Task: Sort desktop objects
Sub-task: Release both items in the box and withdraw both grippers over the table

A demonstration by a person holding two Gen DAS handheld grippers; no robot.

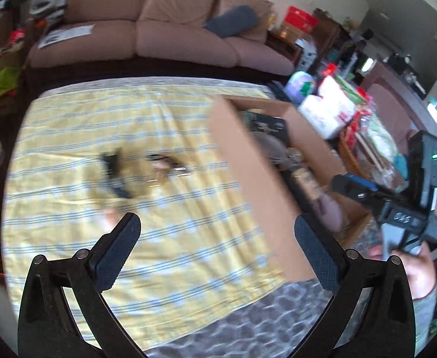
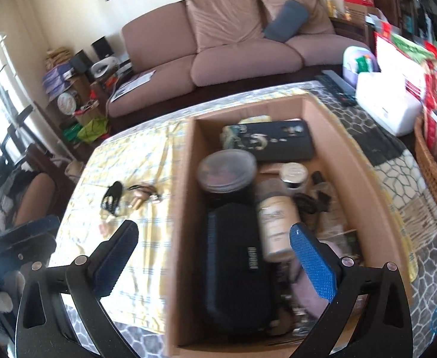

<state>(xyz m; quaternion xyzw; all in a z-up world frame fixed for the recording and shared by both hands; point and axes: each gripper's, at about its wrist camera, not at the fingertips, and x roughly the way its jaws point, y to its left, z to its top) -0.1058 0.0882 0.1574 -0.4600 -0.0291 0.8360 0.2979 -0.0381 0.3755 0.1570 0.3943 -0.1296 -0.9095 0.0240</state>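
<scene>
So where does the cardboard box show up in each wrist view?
Left wrist: the cardboard box stands right of centre on the yellow striped cloth, seen side-on and blurred.
Right wrist: the box fills the centre and lower right, seen from above, open and full of things.
Shared landmark: the pink sofa behind the table.

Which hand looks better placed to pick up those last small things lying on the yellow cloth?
Probably the left: its open gripper faces the small items on the yellow cloth, while the right gripper hangs open over the cardboard box.
</scene>
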